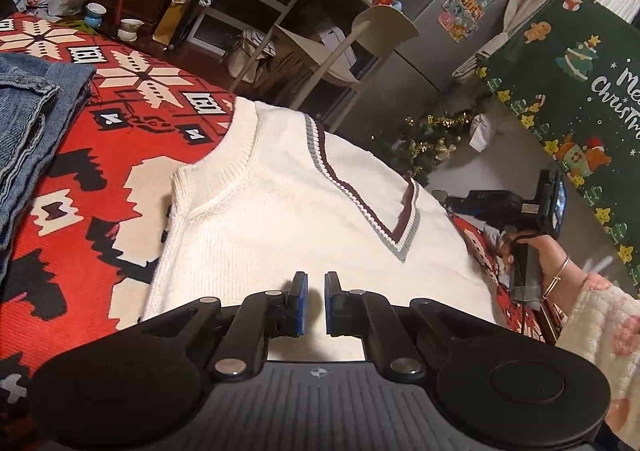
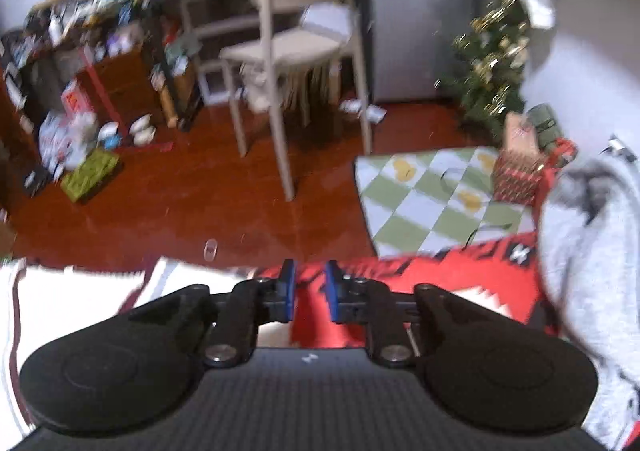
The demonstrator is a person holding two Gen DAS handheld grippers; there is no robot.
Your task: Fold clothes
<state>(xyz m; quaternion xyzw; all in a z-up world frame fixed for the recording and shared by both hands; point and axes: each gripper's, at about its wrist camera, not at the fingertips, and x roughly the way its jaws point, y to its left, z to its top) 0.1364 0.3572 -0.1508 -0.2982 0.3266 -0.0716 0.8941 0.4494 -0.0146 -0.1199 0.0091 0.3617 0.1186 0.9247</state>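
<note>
White vest (image 1: 304,207): knitted, sleeveless, V-neck trimmed with maroon and grey stripes; lies flat, front up, on red patterned blanket (image 1: 80,187). Folded jeans (image 1: 28,123) beside it at blanket's left. Left hand-held gripper (image 1: 316,301): jaws nearly closed, narrow gap, nothing between pads, hovering over vest's lower part. Right hand-held gripper (image 2: 310,297): jaws narrow, empty, over blanket; view blurred. Grey garment (image 2: 592,251) at right. Containers: contents not discernible.

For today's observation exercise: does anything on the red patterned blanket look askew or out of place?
Nothing stands out. The white knit vest lies flat and smooth on the red blanket, and the folded jeans sit neatly beside it.
</note>
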